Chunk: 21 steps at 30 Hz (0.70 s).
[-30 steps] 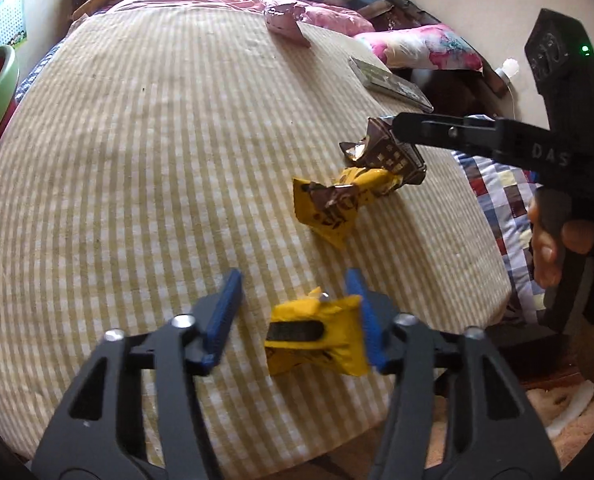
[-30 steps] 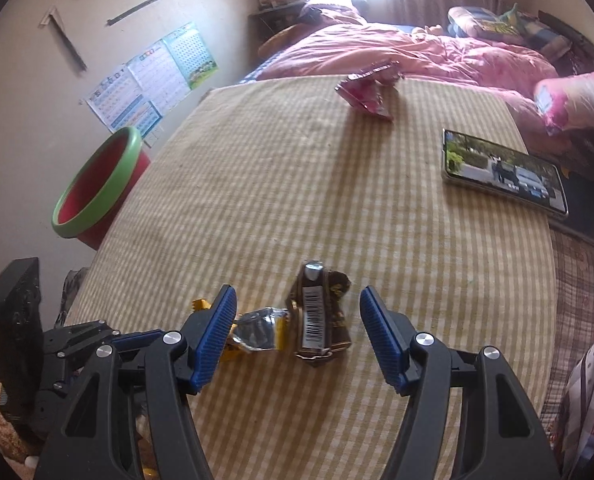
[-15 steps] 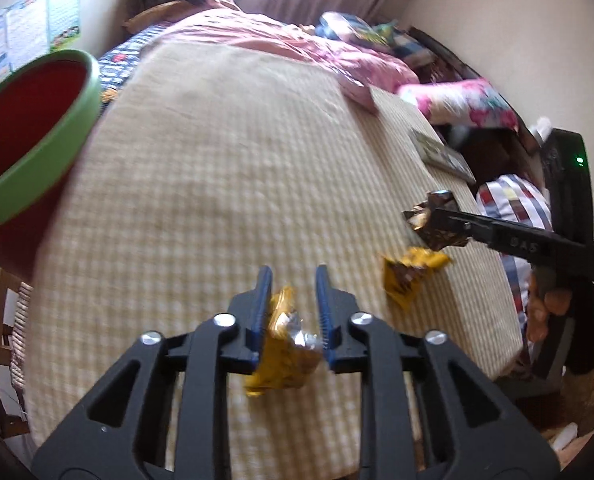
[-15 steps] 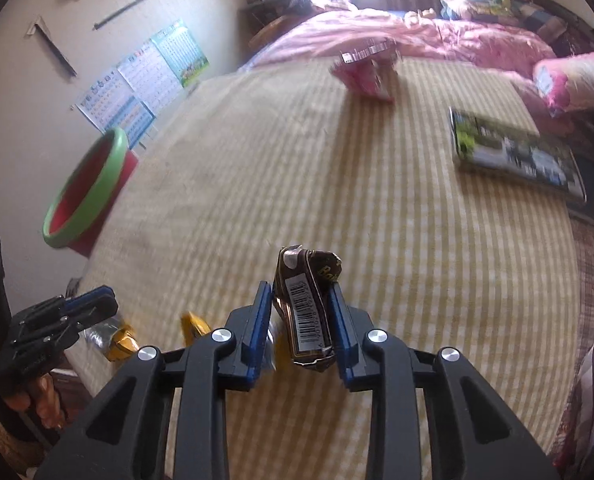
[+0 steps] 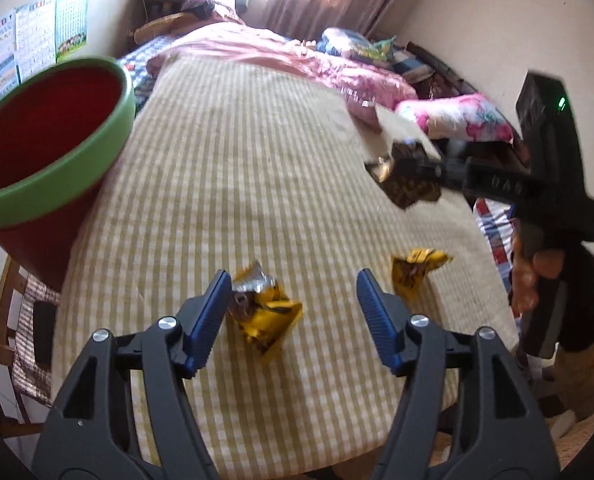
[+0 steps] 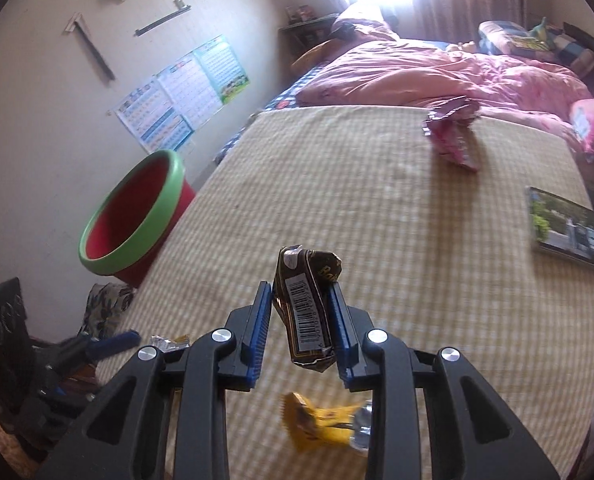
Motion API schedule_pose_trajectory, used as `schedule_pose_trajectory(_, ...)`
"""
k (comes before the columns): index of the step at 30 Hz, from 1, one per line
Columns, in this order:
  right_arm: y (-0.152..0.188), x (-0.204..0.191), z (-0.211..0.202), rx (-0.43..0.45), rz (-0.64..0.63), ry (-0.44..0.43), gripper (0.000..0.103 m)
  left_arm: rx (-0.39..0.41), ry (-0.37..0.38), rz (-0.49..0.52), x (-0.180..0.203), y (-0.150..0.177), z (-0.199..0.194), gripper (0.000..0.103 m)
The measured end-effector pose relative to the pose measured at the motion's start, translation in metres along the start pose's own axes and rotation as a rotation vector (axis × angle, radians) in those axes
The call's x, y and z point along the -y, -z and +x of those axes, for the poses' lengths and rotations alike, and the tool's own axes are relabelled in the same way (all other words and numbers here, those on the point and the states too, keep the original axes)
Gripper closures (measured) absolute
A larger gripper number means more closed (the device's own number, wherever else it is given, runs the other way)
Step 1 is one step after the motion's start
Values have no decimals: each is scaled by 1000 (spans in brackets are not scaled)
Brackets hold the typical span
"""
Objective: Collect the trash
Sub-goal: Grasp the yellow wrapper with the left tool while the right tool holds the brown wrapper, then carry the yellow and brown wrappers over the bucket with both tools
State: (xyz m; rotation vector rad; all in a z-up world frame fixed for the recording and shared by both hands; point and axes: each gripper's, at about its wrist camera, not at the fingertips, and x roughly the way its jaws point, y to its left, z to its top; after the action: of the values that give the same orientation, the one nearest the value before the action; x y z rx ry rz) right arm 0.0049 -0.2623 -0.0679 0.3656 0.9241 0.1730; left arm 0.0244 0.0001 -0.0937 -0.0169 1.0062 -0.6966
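While a brown wrapper [image 6: 305,304] with a barcode is clamped between the blue pads of the right gripper [image 6: 302,322] and is held clear of the checked bedspread [image 6: 377,208], the left gripper [image 5: 291,312] is seen with its jaws standing apart, having just been opening. A crumpled yellow wrapper [image 5: 263,312] is seen between those open fingers, close to the left pad; whether it is touched by that pad cannot be told. A second yellow wrapper [image 5: 415,270] is found lying on the bedspread to the right of the left gripper, apart from the first. In the right wrist view it is seen below the held brown wrapper. Three wrappers are thus counted near the grippers: two yellow and one brown. A fourth piece, a pink packet [image 6: 453,132], is seen far up the bedspread near the pink quilt [image 6: 437,72]. One red bin with a green rim [image 5: 45,152] is seen at the left edge of the bed. One flat book or tablet [image 6: 569,228] is laid near the right edge.
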Motion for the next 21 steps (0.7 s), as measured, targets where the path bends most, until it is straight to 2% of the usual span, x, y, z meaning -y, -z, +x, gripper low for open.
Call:
schedule_pose_trajectory(3, -2, -7, 3, -5, -9, -8, 75, -42, -43, -3, -3, 4, 11, 41)
schedule_pose_trajectory(8, -5, -14, 6, -5, -14, -15, 75, -74, -60, -38, -13, 8, 21, 43)
schedule_pose_trajectory(9, -5, -16, 7, -6, -14, -16, 75, -82, -62, -43, -15, 9, 23, 45)
schedule_pose_trajectory(11, -5, -17, 9, -7, -14, -18, 75, -89, -60, -48, -18, 11, 24, 63)
schedule_pose_trajectory(14, -7, -21, 12, -7, -13, -25, 75, -78, -56, -54, -21, 9, 22, 73)
schedule_pose_trajectory(21, -9, -32, 16, -6, -22, -45, 75, 5, -75, -56, -27, -2, 3, 75)
